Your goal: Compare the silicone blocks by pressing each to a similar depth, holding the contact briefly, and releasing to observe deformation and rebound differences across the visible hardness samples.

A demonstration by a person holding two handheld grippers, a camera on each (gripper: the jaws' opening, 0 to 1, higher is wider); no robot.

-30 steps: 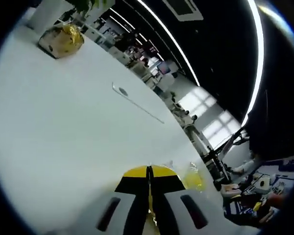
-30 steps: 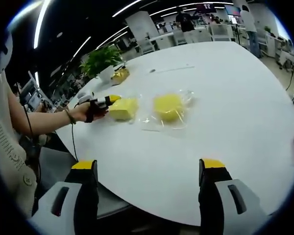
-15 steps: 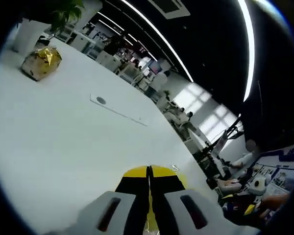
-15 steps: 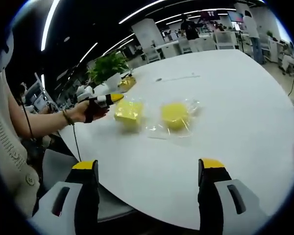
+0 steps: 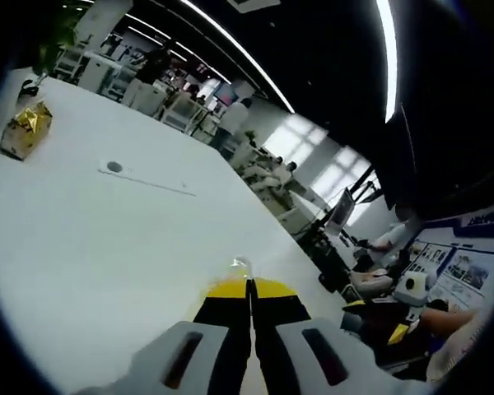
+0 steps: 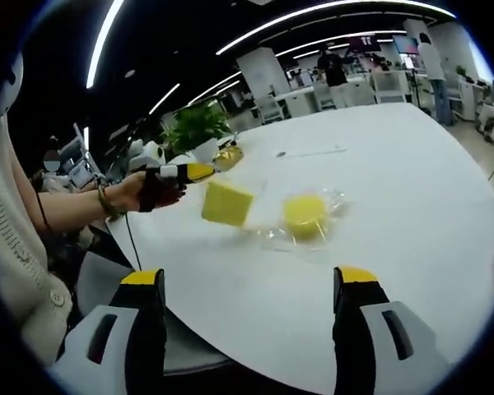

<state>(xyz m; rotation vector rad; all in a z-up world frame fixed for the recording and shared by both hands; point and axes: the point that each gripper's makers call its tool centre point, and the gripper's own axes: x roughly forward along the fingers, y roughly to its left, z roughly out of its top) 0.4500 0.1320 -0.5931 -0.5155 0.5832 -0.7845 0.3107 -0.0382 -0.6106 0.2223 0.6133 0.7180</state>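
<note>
In the right gripper view a square yellow silicone block (image 6: 226, 203) in a clear bag hangs tilted just above the white table (image 6: 412, 189). My left gripper (image 6: 196, 171), held by a hand, is at the block's upper left. In its own view the left gripper (image 5: 249, 288) is shut, with a scrap of clear bag (image 5: 240, 264) poking out past the tips. A round yellow block (image 6: 305, 216) lies in its own clear bag on the table, to the right of the square one. My right gripper (image 6: 249, 280) stands wide open near the table's front edge, holding nothing.
A gold-wrapped object (image 5: 25, 130) (image 6: 228, 153) and a potted plant (image 6: 196, 125) stand at the table's far side. A cable slot (image 5: 114, 167) sits mid-table. The person's arm (image 6: 66, 210) reaches in from the left. People and desks fill the background.
The left gripper has risen and taken the square block in its bag up off the table, tilting it. The right gripper has stayed open in place.
</note>
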